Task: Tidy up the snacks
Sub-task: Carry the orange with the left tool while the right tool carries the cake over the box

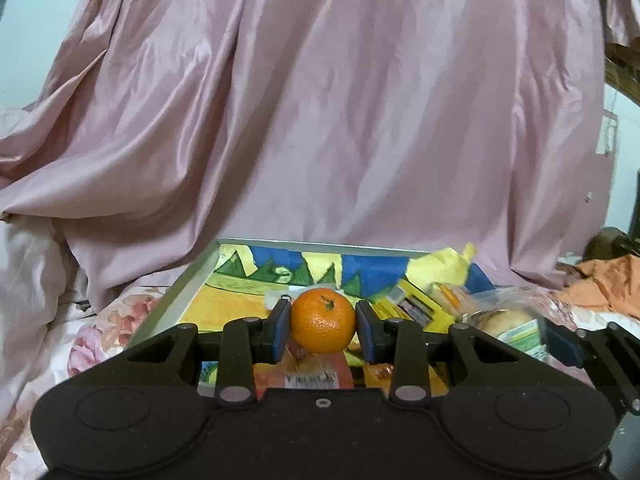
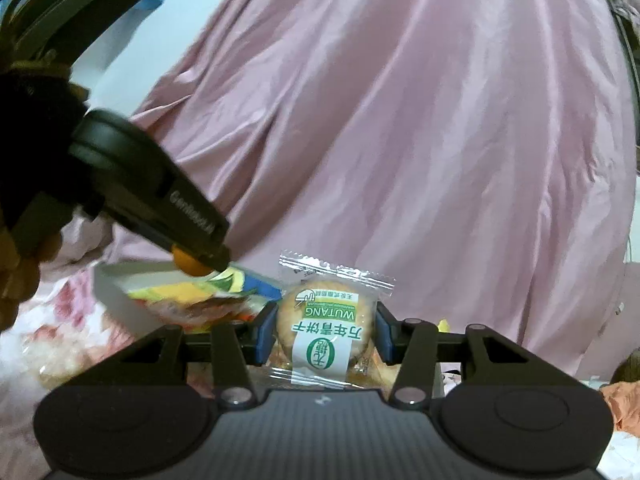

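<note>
Both grippers I hold above the tray (image 1: 176, 296) rim: left gripper (image 1: 323, 322) clamps mandarin (image 1: 322, 319), right gripper (image 2: 326, 330) clamps biscuit packet (image 2: 326, 320).

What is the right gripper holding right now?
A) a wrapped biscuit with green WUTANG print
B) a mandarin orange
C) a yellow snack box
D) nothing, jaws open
A. In the right wrist view the right gripper is closed on the wrapped biscuit, its clear packet showing the green WUTANG label; the mandarin sits between the left gripper's pads instead, above the tray.
</note>
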